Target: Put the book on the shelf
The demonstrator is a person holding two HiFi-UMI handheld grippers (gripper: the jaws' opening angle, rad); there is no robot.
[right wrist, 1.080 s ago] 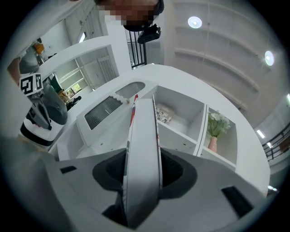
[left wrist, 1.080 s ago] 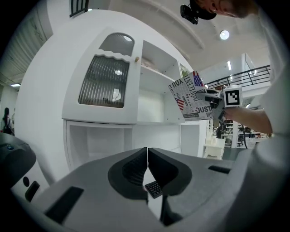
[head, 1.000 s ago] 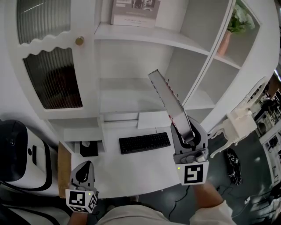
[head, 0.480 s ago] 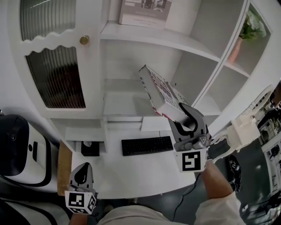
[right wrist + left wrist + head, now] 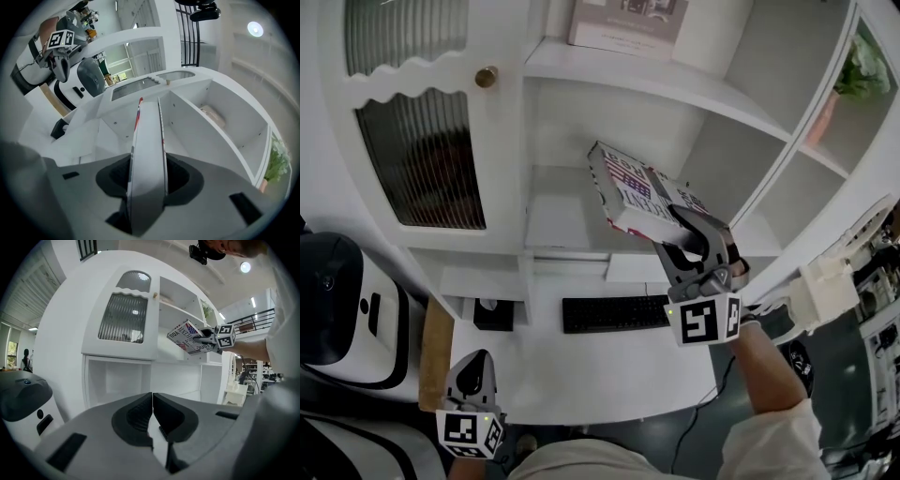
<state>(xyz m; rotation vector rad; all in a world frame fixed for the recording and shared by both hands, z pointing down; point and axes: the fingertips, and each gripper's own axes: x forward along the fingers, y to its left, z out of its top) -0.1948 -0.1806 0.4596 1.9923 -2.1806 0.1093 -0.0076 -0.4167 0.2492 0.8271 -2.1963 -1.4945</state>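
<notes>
My right gripper (image 5: 680, 225) is shut on a book (image 5: 633, 195) with a flag-patterned cover, holding it by one end. The book is tilted, cover up, in front of the middle compartment of the white shelf unit (image 5: 619, 80). In the right gripper view the book's page edge (image 5: 148, 145) runs straight out between the jaws toward the shelf compartments. The left gripper view shows the book (image 5: 190, 336) and the right gripper (image 5: 202, 339) high up at the shelf. My left gripper (image 5: 472, 380) hangs low at the desk's front left, jaws together (image 5: 152, 416) with nothing in them.
A black keyboard (image 5: 614, 314) lies on the white desk (image 5: 581, 370) under the shelf. Another book (image 5: 628, 23) stands on the top shelf. A potted plant (image 5: 853, 80) sits in a right compartment. A glass-fronted cabinet door (image 5: 422, 159) is at left, a white and black machine (image 5: 342, 309) beside the desk.
My right gripper has carried the book left and toward the shelf, rolling it from nearly edge-on to cover-up. The left gripper has barely moved.
</notes>
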